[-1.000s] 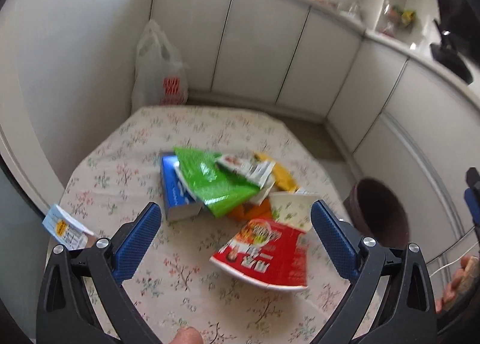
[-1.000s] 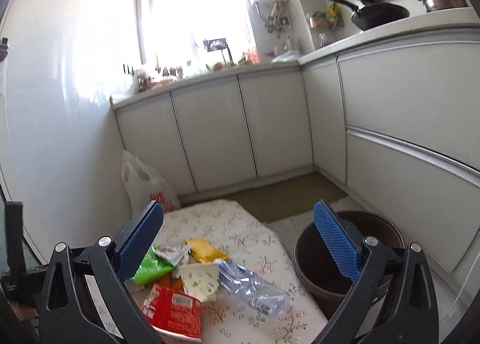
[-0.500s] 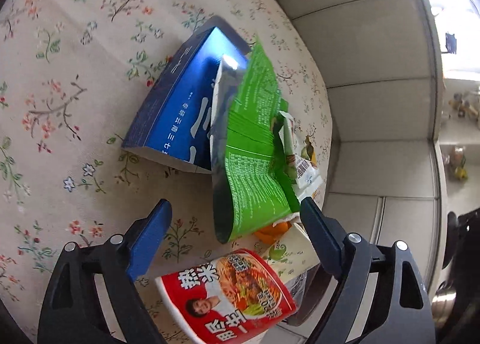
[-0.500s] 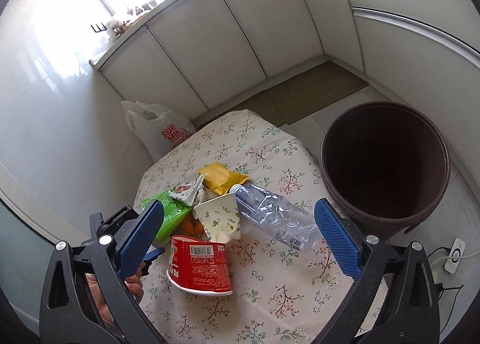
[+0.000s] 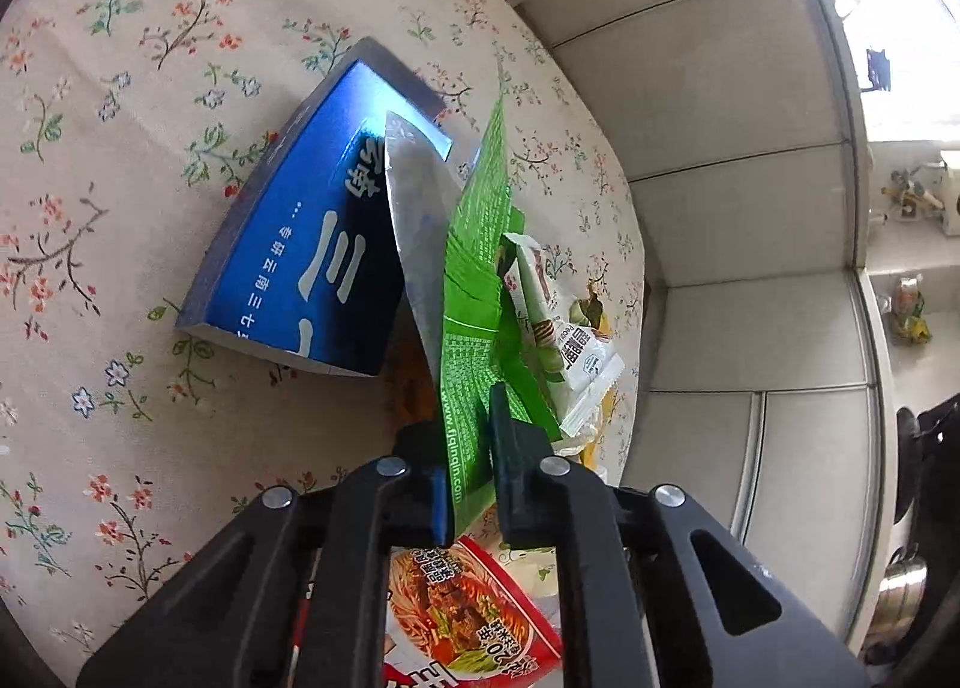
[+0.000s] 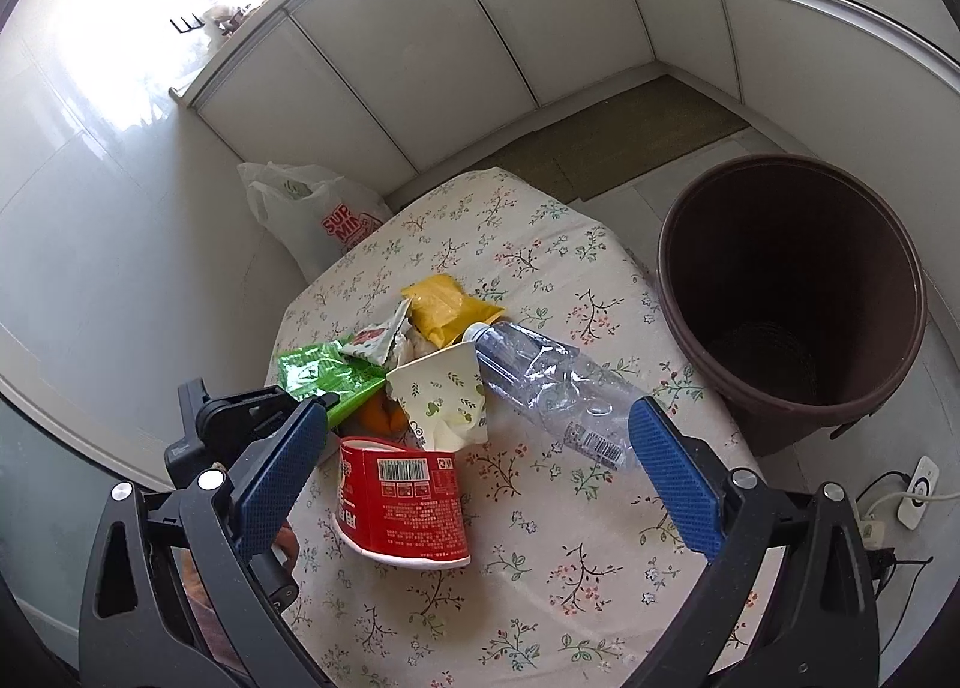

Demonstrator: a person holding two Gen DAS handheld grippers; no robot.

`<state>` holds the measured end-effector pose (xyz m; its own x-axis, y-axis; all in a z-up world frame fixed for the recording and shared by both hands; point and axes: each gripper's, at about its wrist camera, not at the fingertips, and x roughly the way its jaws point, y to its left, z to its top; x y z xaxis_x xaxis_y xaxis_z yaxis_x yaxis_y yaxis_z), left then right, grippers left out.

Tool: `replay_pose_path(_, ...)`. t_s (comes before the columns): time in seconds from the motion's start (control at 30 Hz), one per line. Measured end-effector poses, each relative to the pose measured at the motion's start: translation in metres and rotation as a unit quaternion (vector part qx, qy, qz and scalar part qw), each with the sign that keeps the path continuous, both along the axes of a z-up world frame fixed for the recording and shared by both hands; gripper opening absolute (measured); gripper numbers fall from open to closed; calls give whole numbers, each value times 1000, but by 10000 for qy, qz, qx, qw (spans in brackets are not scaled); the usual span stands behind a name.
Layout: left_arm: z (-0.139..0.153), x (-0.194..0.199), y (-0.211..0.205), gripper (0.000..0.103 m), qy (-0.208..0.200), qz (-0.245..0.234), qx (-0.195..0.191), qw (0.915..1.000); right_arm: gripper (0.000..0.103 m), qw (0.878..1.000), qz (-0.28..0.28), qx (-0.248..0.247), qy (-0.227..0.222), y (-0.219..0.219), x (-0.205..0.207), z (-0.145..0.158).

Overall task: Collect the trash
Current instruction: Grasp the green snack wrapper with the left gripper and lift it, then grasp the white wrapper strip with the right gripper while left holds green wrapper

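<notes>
Your left gripper [image 5: 467,466] was clamped on the crinkled green foil snack bag [image 5: 480,292] at frame centre; your right gripper [image 6: 474,472] hung wide apart above the red paper noodle cup [image 6: 402,499].

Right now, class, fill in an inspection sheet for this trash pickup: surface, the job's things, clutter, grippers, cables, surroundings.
Surface: table under a floral cloth.
Job's things: green wrapper, blue box, red noodle cup, paper cup, plastic bottle, yellow packet, brown bin on the floor beside the table.
Clutter: nothing seen.
Grippers: left gripper shut on green wrapper; right gripper open, empty.
Cables: power strip, cords on floor.
Surroundings: white cabinets, plastic bag.
</notes>
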<state>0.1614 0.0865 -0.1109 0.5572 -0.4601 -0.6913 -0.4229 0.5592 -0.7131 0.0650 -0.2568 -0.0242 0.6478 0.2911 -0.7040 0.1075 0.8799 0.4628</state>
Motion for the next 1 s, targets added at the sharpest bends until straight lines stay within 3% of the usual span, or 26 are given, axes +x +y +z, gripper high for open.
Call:
replay_pose_path(0.23,41,-20,-4,2,-589,-408,897,9934,96,9994,142,-242,214,11,5,-10)
replay_pose_path(0.37,71,-53,-9,1,-1091,-578,1387,9826,96,9989,167,-301,314,16,9,-17)
replay_pose_path(0.47,101,-86,-11,1,-1634,-602,1713,9697,96,9987,195,-295,376,20,13,-23)
replay_pose_path(0.57,126,-117,-5,1,-2030,-492,1842,9604,96,9980,268,-398,410,26,17,-28)
replay_pose_path(0.67,137,-124,-10,1,-2237,-567,1862,9550,86,9954,573,-655,403,39,25,-31)
replay_pose_path(0.83,150,-132,-13,1,-2527,-709,2377,9352,78,9887,1167,-770,546,66,59,-34)
replay_pose_path(1.0,146,-128,-6,1,-2465,-686,2375,9371,70,9808,1657,-773,674,106,107,-27)
